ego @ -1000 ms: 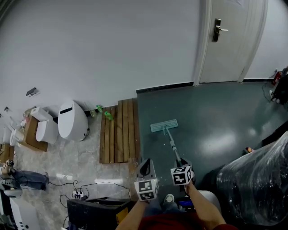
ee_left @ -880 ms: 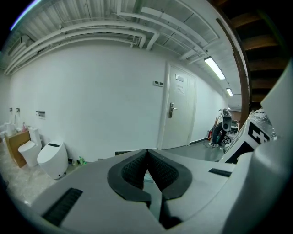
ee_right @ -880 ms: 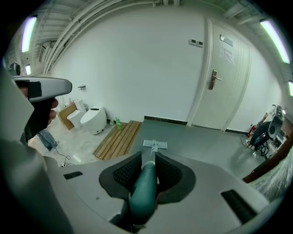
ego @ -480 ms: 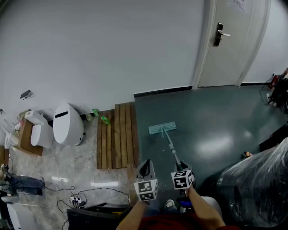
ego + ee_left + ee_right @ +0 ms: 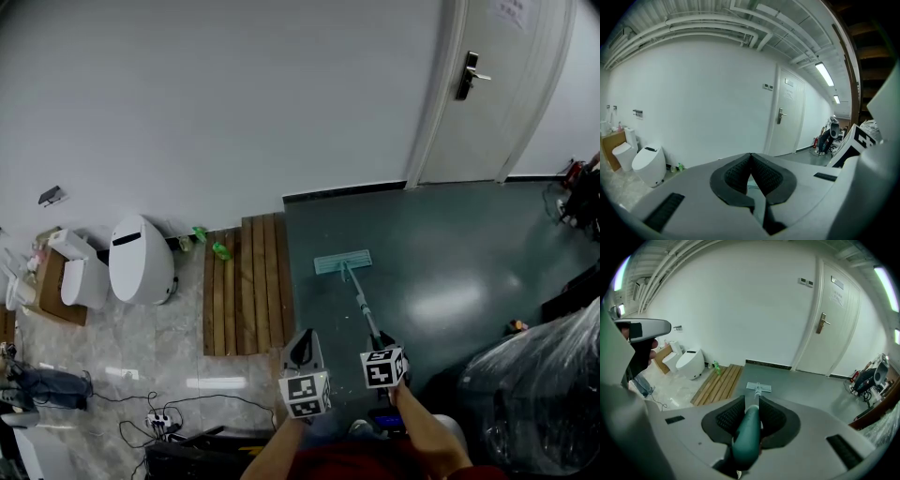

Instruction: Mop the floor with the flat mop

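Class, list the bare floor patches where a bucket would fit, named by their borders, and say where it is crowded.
Bare: the green floor between the flat mop head, the door and the plastic-wrapped bulk. Crowded: the tiled side around the toilet, power strip and wooden slat mat.

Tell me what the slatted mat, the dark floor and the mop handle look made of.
Slatted mat: wood, apparently unpainted, brown planks with gaps between.
Dark floor: smooth grey-green coating or vinyl, glossy, since it mirrors the lights.
Mop handle: teal grip, matte-looking, likely plastic or rubber; cannot tell which.
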The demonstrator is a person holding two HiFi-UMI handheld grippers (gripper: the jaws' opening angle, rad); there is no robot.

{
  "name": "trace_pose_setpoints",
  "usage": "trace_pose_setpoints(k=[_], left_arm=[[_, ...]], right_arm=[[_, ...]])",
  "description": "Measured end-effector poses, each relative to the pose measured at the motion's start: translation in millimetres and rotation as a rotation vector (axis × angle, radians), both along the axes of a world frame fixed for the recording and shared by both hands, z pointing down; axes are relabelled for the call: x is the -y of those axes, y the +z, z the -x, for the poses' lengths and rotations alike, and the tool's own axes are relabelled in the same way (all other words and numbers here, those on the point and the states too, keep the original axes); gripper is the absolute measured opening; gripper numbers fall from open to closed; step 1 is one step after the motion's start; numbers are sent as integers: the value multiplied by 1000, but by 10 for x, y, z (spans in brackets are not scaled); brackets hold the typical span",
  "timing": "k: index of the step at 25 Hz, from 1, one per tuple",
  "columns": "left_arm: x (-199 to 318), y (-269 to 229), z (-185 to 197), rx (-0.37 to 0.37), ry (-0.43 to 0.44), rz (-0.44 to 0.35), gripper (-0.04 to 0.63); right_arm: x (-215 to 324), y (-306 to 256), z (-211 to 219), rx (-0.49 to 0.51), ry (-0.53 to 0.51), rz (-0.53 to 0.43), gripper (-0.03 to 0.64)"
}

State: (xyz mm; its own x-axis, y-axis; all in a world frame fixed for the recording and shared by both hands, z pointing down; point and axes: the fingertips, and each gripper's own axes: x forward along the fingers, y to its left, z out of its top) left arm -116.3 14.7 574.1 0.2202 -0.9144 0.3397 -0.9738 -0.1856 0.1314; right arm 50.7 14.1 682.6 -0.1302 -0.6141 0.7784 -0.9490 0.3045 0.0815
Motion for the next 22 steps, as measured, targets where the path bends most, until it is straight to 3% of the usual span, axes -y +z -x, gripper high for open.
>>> trace_pose_setpoints(k=[10, 22], left_arm=[[484, 60, 206, 0, 32, -4, 14], [1182, -30, -296, 1, -21, -18, 14]], right_arm=[[432, 51, 195, 3, 18, 9, 103], [1155, 32, -242, 26, -20, 9, 103]])
